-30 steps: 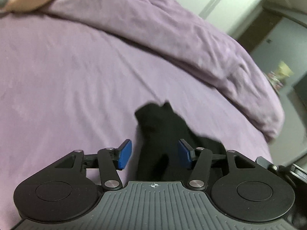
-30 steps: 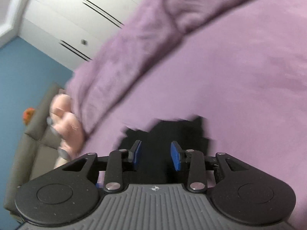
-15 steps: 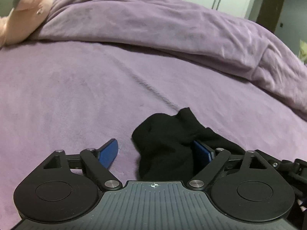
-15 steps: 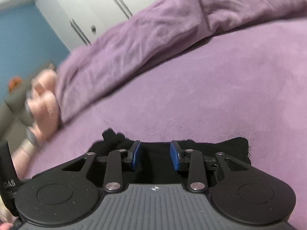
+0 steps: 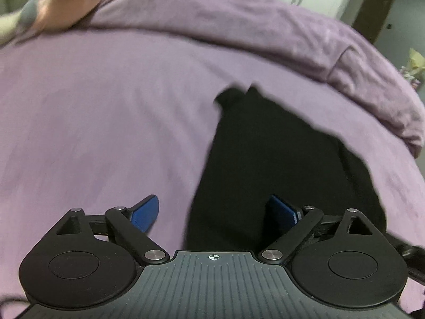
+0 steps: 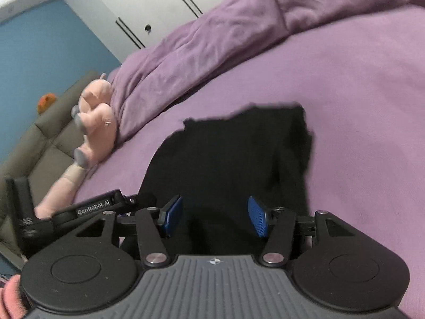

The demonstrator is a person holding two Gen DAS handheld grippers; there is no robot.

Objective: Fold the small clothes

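Observation:
A small black garment (image 5: 279,159) lies spread on the purple bed sheet (image 5: 106,133). My left gripper (image 5: 213,214) hovers at its near end with jaws wide and still opening. Its left blue pad (image 5: 146,215) is over bare sheet and its right pad (image 5: 281,212) is over the cloth, and neither presses on it. In the right wrist view the same garment (image 6: 233,159) runs away from my right gripper (image 6: 214,216). Those jaws are opening too, with the cloth under and between the pads but not pinched.
A bunched purple duvet (image 5: 265,26) lies along the far side of the bed (image 6: 212,47). A pink plush toy (image 6: 95,122) rests at the bed's edge by a grey padded seat (image 6: 47,138). White cupboard doors (image 6: 159,5) stand behind. The other tool's black housing (image 6: 95,207) is close on the left.
Both pairs of jaws have spread wider. The black garment, bunched between the left pads a second ago, now lies flatter on the sheet and fills more of both views.

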